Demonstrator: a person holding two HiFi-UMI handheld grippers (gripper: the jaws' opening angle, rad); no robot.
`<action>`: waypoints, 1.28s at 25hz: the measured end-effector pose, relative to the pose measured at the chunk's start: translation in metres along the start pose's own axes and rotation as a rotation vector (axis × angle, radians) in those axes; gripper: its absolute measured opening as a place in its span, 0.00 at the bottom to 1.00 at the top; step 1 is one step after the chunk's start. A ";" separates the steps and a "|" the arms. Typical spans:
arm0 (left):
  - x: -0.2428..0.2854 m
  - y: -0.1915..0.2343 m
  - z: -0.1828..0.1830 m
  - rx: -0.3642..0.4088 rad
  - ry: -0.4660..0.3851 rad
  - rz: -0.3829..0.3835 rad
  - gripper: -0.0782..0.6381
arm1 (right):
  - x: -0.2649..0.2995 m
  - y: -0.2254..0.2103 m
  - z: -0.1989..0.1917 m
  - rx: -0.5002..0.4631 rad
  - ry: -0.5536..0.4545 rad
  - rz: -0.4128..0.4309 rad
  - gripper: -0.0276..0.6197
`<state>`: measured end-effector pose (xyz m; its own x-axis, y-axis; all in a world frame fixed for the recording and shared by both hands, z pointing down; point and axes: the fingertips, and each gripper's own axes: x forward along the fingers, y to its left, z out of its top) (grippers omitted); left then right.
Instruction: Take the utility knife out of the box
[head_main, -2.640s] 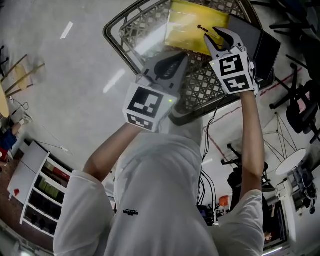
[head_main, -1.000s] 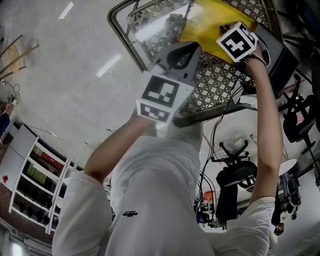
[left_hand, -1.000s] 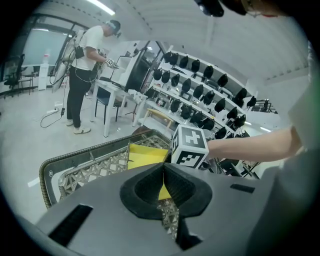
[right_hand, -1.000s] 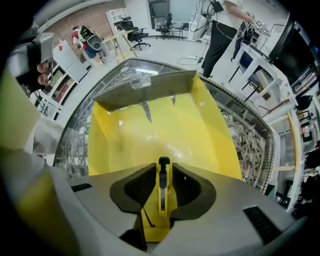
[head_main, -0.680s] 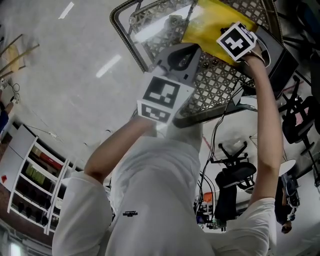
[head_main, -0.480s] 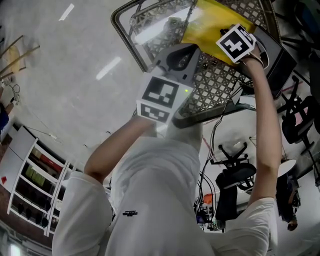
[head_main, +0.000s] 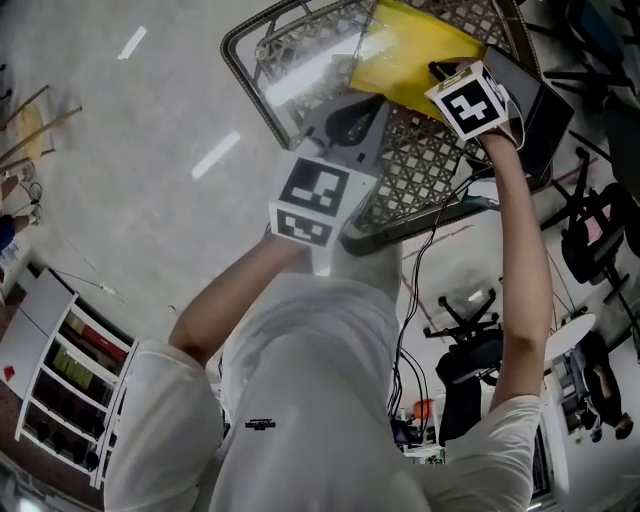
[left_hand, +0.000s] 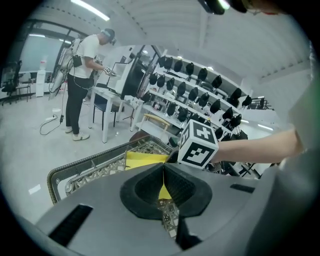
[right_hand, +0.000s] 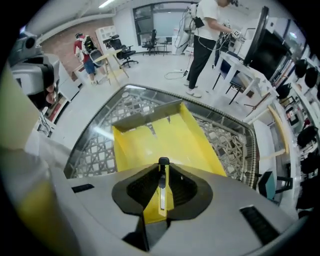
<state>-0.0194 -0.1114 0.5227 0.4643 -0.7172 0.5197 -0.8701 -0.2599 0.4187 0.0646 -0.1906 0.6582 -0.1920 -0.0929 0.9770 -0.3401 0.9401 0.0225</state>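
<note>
**Item: utility knife, mid-withdrawal from its box**

Right gripper (right_hand: 162, 172): jaws have just been closing and now pinch the utility knife (right_hand: 161, 192) by its slim yellow body, black end showing past the tips.
Left gripper (left_hand: 163, 170): jaws pressed together, apparently on a near flap of the yellow box (right_hand: 165, 135).
Box: open, directly beneath the knife, on the rattan table (right_hand: 235, 150).
Handling: draw straight up, grip firm, no twisting. Steady the box until the knife clears its walls.

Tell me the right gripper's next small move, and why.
Probably raise the right gripper straight up. Its jaws have just been closing and press on the utility knife, which hangs over the open yellow box that the left gripper pinches by a flap.
</note>
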 end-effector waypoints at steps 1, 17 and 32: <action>-0.003 -0.002 0.001 0.004 -0.001 0.000 0.12 | -0.006 0.002 -0.001 0.018 -0.015 0.000 0.13; -0.075 -0.056 0.019 0.056 -0.037 -0.029 0.12 | -0.147 0.039 0.005 0.181 -0.351 -0.158 0.12; -0.140 -0.102 0.065 0.132 -0.115 -0.086 0.12 | -0.296 0.089 0.000 0.344 -0.661 -0.406 0.12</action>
<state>-0.0060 -0.0260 0.3589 0.5229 -0.7556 0.3946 -0.8454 -0.4006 0.3532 0.0912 -0.0797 0.3710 -0.4565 -0.6752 0.5795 -0.7397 0.6499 0.1746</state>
